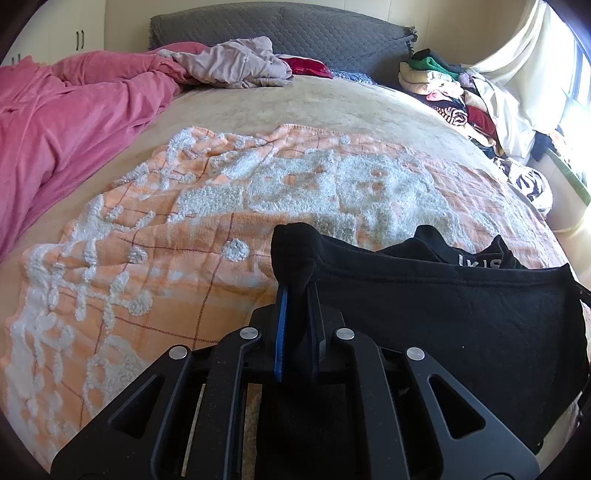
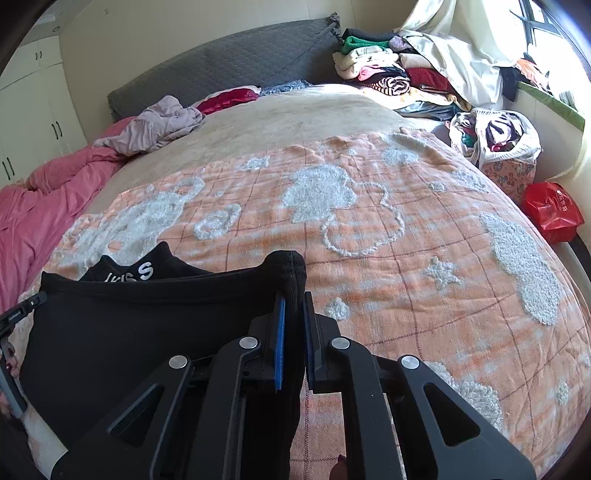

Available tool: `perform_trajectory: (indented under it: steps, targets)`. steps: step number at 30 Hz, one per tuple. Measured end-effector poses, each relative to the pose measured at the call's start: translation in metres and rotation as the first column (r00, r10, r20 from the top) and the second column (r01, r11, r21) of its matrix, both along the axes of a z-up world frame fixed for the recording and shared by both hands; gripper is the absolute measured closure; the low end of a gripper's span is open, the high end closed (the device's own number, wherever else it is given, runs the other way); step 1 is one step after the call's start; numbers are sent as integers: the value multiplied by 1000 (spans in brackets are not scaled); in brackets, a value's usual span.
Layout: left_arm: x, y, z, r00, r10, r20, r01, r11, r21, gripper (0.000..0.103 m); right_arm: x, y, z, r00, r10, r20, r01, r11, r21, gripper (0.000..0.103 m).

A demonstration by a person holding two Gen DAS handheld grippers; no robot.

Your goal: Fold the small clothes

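We're in a home bedroom here: a wide bed (image 2: pixel 295 110) with a grey quilted headboard (image 2: pixel 229 62), an orange-and-white tufted blanket (image 2: pixel 369 229) across it, a pink duvet (image 1: pixel 74 110) bunched to one side, stacked clothes (image 2: pixel 376 70) by a sunlit curtained window (image 2: pixel 546 33), and cream wardrobe doors (image 2: pixel 33 103) on the wall.

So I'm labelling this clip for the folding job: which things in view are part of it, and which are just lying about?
In the job:
- black garment, stretched between both grippers
- left gripper, shut on one corner
- right gripper, shut on the other
- orange blanket, the work surface

Lying about:
- pink duvet
- mauve garment
- stacked clothes
- red bag
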State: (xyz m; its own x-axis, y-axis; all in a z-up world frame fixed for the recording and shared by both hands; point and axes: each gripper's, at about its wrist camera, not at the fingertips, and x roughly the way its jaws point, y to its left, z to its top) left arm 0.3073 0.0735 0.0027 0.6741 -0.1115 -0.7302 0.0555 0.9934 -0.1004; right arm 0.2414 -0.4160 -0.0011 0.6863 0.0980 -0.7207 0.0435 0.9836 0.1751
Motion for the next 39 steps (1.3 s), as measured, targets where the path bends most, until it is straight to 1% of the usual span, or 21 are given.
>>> perform_trajectory:
  steps: [2, 5, 7, 8, 9, 11, 12, 14, 15, 16, 19, 22, 24, 27, 29, 31, 32, 35, 37, 38, 39]
  targets:
    - [1, -1, -3, 1000, 1, -10, -1, 1000, 7, 97, 2, 1, -8, 999, -15, -35, 14, 1000, -22, 95]
    - [0, -2, -9, 999, 9, -32, -8, 1000, 29, 91, 4, 2, -18, 996, -32, -85, 27, 998, -61, 92]
    - [-2, -1, -10, 999, 15, -43, -14, 999, 38, 87, 2, 0, -20, 994, -55, -95, 49, 996, -71, 80]
    - [-4, 0, -9, 999, 19, -45, -17, 999, 39, 86, 1, -2, -17, 993, -70, -96, 62, 995, -76, 78]
    - [-7, 1, -6, 999, 26, -47, -25, 999, 37, 85, -2, -3, -13, 992, -85, -91, 77, 993, -85, 71]
    - [-17, 5, 3, 999, 36, -32, -35, 999, 19, 82, -10, -2, 1, 995, -86, -59, 80, 992, -102, 69]
    - [-24, 6, 10, 999, 36, -15, -35, 999, 12, 77, -14, -1, 9, 997, -73, -40, 68, 992, -109, 69]
    - [-35, 5, 21, 1000, 28, 3, -28, 1000, 5, 70, -26, 7, 24, 1000, -23, -5, 22, 993, -113, 61]
    - [-42, 4, 25, 1000, 13, 4, -13, 1000, -4, 63, -33, 13, 30, 1000, 10, 9, -9, 994, -112, 58]
    - [-46, 1, 27, 1000, -6, 3, 6, 1000, -7, 59, -38, 20, 34, 999, 36, 15, -34, 993, -113, 58]
    - [-61, -11, 27, 998, -61, -11, 62, 998, 32, 54, -59, 42, 35, 993, 122, 2, -121, 987, -102, 58]
    - [-69, -17, 14, 994, -95, -62, 98, 994, 44, 51, -71, 60, 23, 983, 171, -60, -175, 982, -73, 57]
    - [-74, -19, 2, 989, -110, -102, 115, 992, 50, 51, -79, 71, 11, 978, 180, -101, -189, 978, -89, 57]
    - [-86, -19, -11, 985, -123, -120, 131, 989, 65, 49, -87, 77, -6, 975, 161, -154, -179, 977, -112, 57]
    - [-94, -16, -13, 983, -138, -120, 145, 988, 54, 49, -93, 79, -9, 977, 146, -153, -165, 979, -118, 56]
    - [-100, -8, -13, 981, -147, -124, 152, 988, 37, 41, -102, 79, -8, 979, 126, -159, -143, 984, -105, 54]
    - [-101, -2, -13, 981, -145, -130, 149, 989, 23, 39, -106, 78, -9, 980, 122, -158, -138, 986, -93, 54]
    - [-104, 11, -11, 981, -136, -137, 134, 991, -20, 39, -121, 80, -9, 982, 113, -154, -128, 988, -86, 53]
    - [-106, 15, -8, 982, -129, -135, 128, 992, -18, 38, -131, 84, -5, 984, 105, -145, -119, 988, -95, 53]
    - [-106, 16, -7, 982, -129, -137, 127, 992, -22, 38, -134, 86, -3, 985, 102, -142, -117, 988, -98, 51]
    - [-107, 18, -6, 980, -134, -145, 131, 991, -33, 38, -137, 88, 0, 985, 104, -135, -117, 989, -94, 45]
